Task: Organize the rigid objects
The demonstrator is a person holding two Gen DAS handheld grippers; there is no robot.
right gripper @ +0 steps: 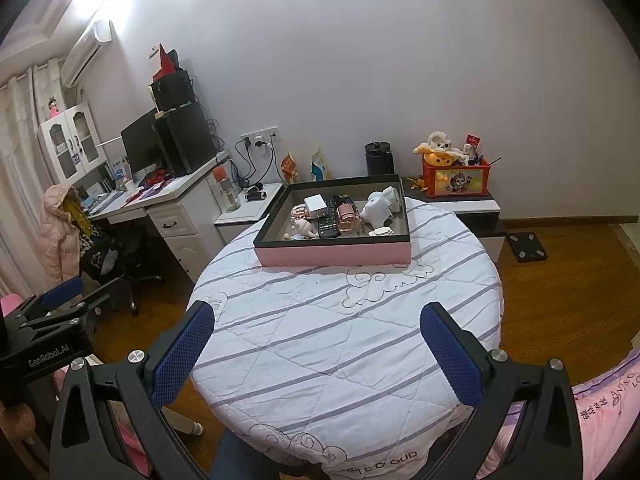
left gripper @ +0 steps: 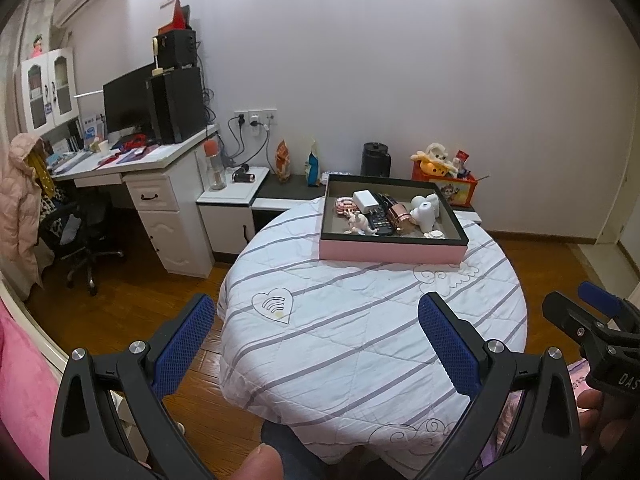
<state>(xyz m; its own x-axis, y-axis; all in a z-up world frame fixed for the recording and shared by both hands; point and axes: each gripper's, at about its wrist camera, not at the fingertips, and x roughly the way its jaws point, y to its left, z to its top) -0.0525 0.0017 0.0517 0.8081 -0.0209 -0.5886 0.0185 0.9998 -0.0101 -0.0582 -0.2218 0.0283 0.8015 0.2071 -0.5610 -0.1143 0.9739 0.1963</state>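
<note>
Remotes (right gripper: 329,218), a white charger (right gripper: 315,203) and small figurines (right gripper: 380,204) clutter the pink-sided tray (right gripper: 336,254); my left gripper (left gripper: 316,340) and right gripper (right gripper: 318,344) both gape empty.

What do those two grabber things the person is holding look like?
Both are black plastic clamps with two fingers wearing bumpy blue pads, joined by shiny silver bolts. The left gripper carries white "GenRobot.AI" lettering, seen from the right wrist camera. The right gripper shows white letters "DAS" in the left wrist camera.
</note>
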